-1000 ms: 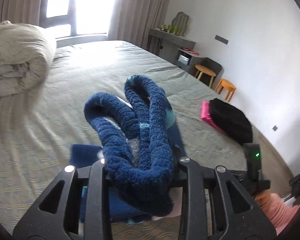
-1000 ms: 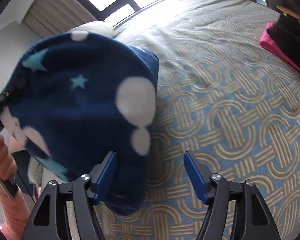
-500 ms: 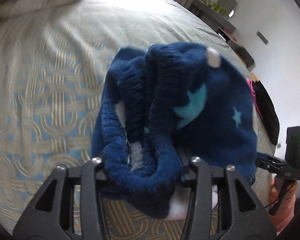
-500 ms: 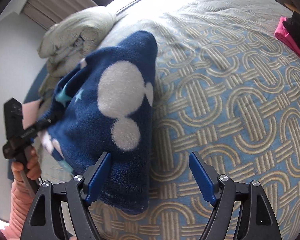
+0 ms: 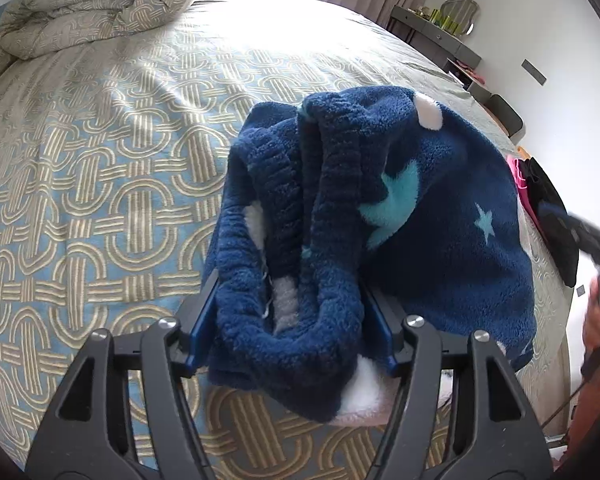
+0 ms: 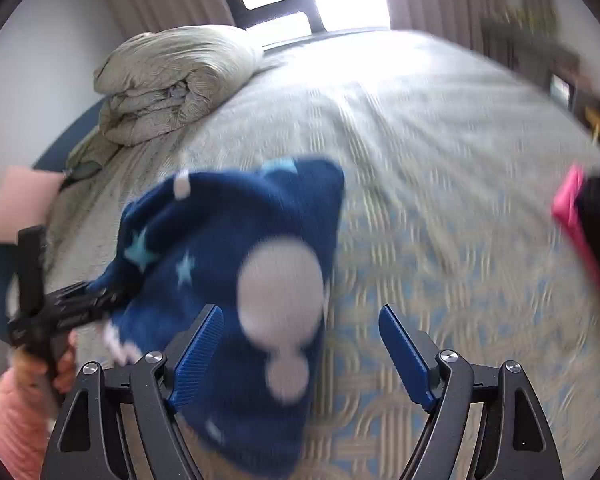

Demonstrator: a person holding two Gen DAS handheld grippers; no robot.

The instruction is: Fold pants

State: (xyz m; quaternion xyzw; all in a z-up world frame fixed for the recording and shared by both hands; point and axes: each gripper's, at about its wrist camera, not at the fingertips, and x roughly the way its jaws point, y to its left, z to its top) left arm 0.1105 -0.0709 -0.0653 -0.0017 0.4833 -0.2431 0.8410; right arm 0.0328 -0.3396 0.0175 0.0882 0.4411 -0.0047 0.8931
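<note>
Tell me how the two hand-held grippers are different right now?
The left hand-held gripper is shut on the fuzzy blue pants, clamping bunched cloth; the right hand-held gripper is open and holds nothing. The left one's fingers are hidden by cloth; the right one's blue pads show. Both are black.

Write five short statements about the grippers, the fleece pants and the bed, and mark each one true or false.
1. The left gripper is clamped on the bunched waistband of the blue fleece pants. True.
2. The right gripper is shut on the pants. False: its jaws stand wide apart, with fabric in front of the left finger only.
3. A rolled-up duvet lies at the far end of the bed. True.
4. The pants are plain blue. False: they carry teal stars and white spots.
5. A pink and a black garment lie on the bed to the right. True.
</note>
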